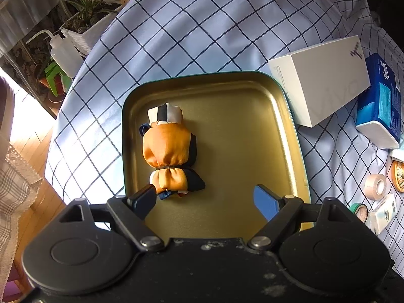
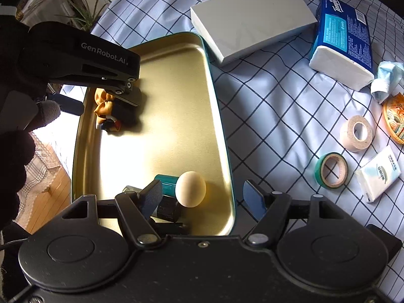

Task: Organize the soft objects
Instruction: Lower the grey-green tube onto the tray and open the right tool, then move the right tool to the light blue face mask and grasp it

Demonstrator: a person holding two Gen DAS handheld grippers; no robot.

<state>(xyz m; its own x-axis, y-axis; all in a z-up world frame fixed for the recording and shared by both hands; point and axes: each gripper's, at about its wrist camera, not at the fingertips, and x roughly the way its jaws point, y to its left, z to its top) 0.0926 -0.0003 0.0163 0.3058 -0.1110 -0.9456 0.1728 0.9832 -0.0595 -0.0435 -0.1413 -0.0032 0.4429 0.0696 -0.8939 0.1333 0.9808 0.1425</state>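
An orange, navy and white cloth bundle (image 1: 169,151) tied with a band lies in the left part of a gold metal tray (image 1: 240,116). My left gripper (image 1: 205,199) is open just behind the bundle, its left finger (image 1: 142,199) close to the bundle's near end. In the right wrist view the left gripper (image 2: 83,60) hangs over the bundle (image 2: 104,112) at the tray's far left. My right gripper (image 2: 202,197) is open and empty over the near end of the tray (image 2: 176,106), by a cream egg-shaped object (image 2: 190,189) and a teal and black cylinder (image 2: 165,197).
The tray sits on a checked cloth (image 2: 265,106). A white box (image 2: 252,17), a blue tissue pack (image 2: 343,38), a face mask (image 2: 386,78), two tape rolls (image 2: 356,132) (image 2: 332,170), a small tissue packet (image 2: 378,174) lie right. Plants and a squeeze bottle (image 1: 64,53) stand left.
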